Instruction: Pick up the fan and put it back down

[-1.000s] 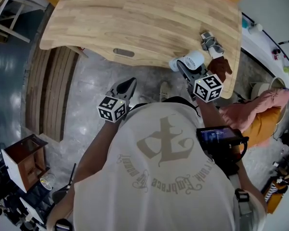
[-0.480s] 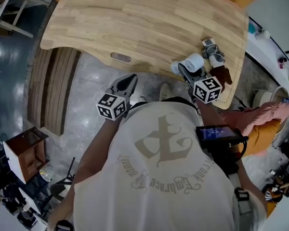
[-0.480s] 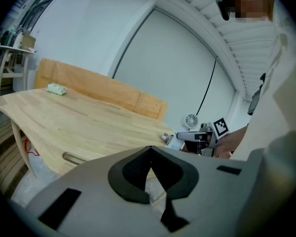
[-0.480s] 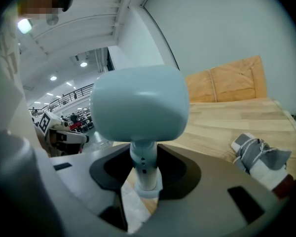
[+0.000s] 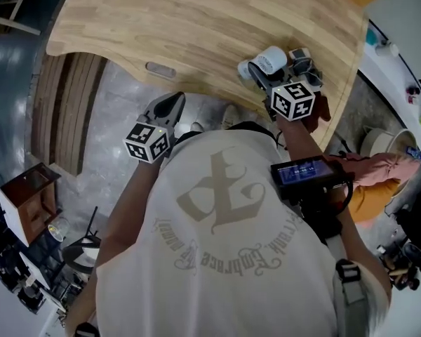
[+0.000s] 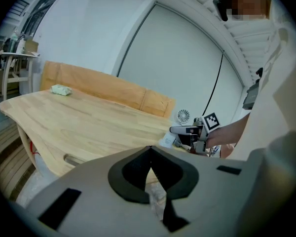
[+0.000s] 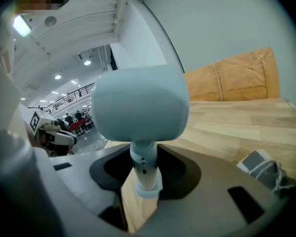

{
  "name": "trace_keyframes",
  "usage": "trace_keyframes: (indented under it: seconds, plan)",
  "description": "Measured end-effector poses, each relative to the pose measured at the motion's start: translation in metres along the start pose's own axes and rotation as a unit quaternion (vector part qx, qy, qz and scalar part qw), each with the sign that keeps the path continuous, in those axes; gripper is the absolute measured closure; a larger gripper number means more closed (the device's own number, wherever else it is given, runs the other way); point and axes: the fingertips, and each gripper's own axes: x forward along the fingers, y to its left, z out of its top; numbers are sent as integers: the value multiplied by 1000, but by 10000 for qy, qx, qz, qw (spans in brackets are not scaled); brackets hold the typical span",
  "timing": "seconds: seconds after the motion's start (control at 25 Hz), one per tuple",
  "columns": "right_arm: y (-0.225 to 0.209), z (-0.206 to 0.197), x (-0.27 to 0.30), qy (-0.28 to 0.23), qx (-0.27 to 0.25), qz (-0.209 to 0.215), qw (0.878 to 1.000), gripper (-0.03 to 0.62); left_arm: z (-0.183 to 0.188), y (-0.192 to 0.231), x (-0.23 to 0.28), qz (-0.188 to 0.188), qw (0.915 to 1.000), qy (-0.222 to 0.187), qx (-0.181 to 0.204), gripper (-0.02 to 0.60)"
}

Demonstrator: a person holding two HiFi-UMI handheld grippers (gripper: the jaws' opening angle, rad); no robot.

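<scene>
The fan (image 5: 269,60) is small and pale blue-white, with a rounded head (image 7: 138,102) on a short stem (image 7: 144,168). My right gripper (image 5: 258,83) is shut on that stem, and the head stands upright above the jaws. It is over the near right part of the wooden table (image 5: 182,20); whether its foot touches the wood I cannot tell. In the left gripper view the fan (image 6: 183,116) shows above my right gripper (image 6: 180,130). My left gripper (image 5: 174,102) hangs shut and empty over the floor just off the table's near edge, its jaws (image 6: 149,149) meeting at the tips.
A grey and white bundle (image 5: 303,60) lies on the table just right of the fan, also in the right gripper view (image 7: 265,171). A pale green packet (image 6: 61,89) sits at the far left of the table. A slot handle (image 5: 159,69) marks the near edge.
My right gripper has carried the fan forward from the table's edge to beside the grey bundle, and lower. My left gripper has drifted left, still shut.
</scene>
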Motion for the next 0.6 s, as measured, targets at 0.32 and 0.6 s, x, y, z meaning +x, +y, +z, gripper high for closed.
trace_keyframes:
  seconds: [0.32,0.6]
  plan:
    - [-25,10,37,248,-231,192,9992,444,-8,7,-10,428,9986,-77,-310,571]
    - [-34,11,69,499,-654,390,9958,444,-21,11,-16,766,9954,-96,-573,572]
